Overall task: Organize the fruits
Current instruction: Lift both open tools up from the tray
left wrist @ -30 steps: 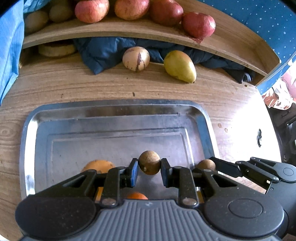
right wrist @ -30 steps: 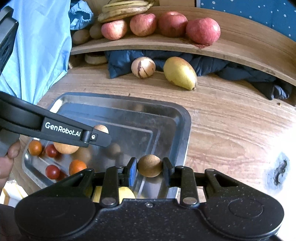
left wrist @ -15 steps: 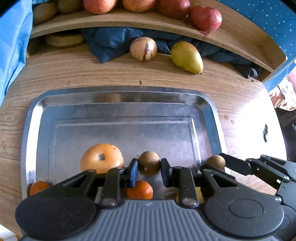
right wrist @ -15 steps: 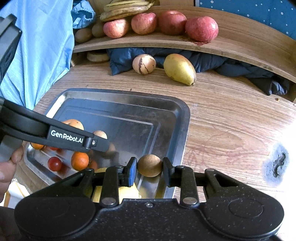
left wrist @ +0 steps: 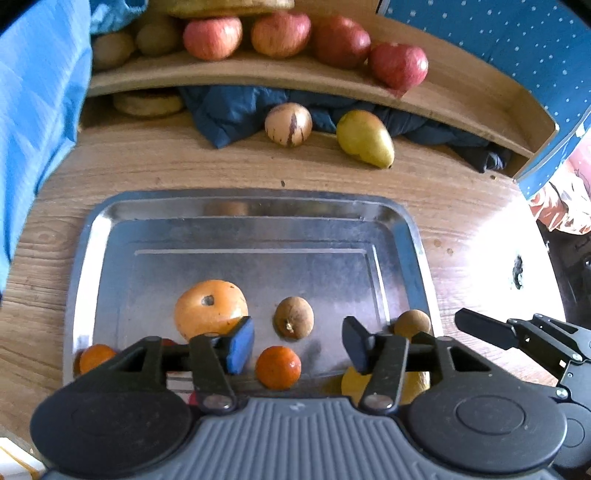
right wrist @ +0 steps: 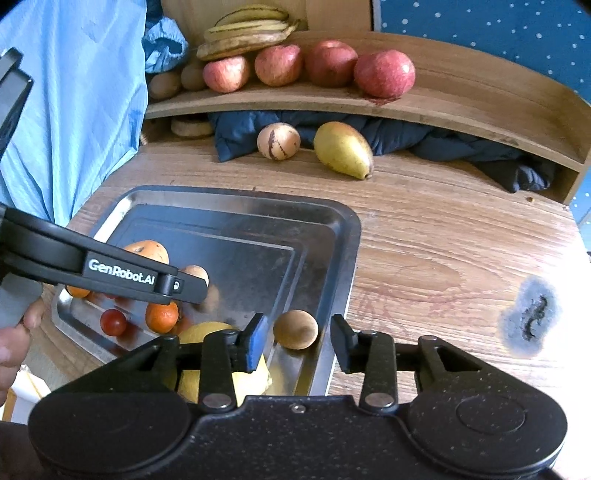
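Bananas fully visible only in right wrist view.

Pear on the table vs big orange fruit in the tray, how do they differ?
The pear is yellow-green and tapered; the big orange fruit is round and orange. The pear lies on bare wood by the dark cloth; the orange fruit sits inside the metal tray. Neither is gripped.

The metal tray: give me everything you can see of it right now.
The metal tray is a shiny, scuffed rectangular pan with rounded corners, a raised rim and a stepped floor, lying flat on the wooden table. Its far half is bare; the fruit sits along the near side. Both grippers' jaws are opening above it.
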Motion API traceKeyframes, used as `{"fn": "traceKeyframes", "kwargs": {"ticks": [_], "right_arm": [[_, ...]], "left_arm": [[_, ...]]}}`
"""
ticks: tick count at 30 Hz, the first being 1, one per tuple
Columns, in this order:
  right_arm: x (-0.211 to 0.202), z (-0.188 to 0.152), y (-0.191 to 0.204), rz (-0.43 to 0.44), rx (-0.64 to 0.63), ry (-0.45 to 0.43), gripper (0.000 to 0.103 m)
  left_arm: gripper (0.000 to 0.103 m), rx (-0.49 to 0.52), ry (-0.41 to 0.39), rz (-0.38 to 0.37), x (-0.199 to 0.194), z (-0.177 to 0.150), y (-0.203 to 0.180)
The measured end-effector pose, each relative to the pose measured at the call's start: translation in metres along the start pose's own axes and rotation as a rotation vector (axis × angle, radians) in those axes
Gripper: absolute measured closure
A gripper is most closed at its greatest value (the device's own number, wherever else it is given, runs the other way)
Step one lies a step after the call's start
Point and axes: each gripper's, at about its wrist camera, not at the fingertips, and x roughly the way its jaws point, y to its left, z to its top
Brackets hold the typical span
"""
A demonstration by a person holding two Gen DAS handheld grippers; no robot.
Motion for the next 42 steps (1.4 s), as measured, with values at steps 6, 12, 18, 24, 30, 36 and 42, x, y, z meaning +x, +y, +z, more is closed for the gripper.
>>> {"fn": "traceKeyframes", "kwargs": {"ticks": [6, 12, 18, 24, 30, 36, 42], "right_arm": [[-0.017, -0.005, 0.002, -0.007, 0.023, -0.049, 0.048], [-0.037, -0.009, 0.005, 0.013, 0.039, -0.096, 0.025], [-0.046, -0.017, 0.016, 0.06, 0.026, -0.084, 0.013], [-0.045, -0.023, 0.027, 0.077, -0.002, -0.048, 0.009], [-0.038, -0.034, 0.03, 0.057, 0.0, 0.028, 0.008], [-0.032, -0.045, 0.022, 0.013, 0.036, 0.093, 0.006], [-0.031, -0.045, 0.009, -0.02, 0.076, 0.111, 0.005]], "left_arm": [[0.024, -0.025, -0.054, 0.039, -0.024, -0.011, 0.009], [0.005, -0.059, -0.074, 0.096, -0.049, -0.024, 0.029], [0.001, -0.104, -0.032, 0.143, -0.059, -0.045, 0.054], [0.001, -0.12, 0.021, 0.19, -0.06, -0.065, 0.067], [0.001, -0.114, 0.145, 0.28, -0.046, -0.082, 0.074], [0.001, -0.083, 0.197, 0.335, -0.036, -0.084, 0.075], [0.001, -0.048, 0.185, 0.348, -0.039, -0.072, 0.073]]}}
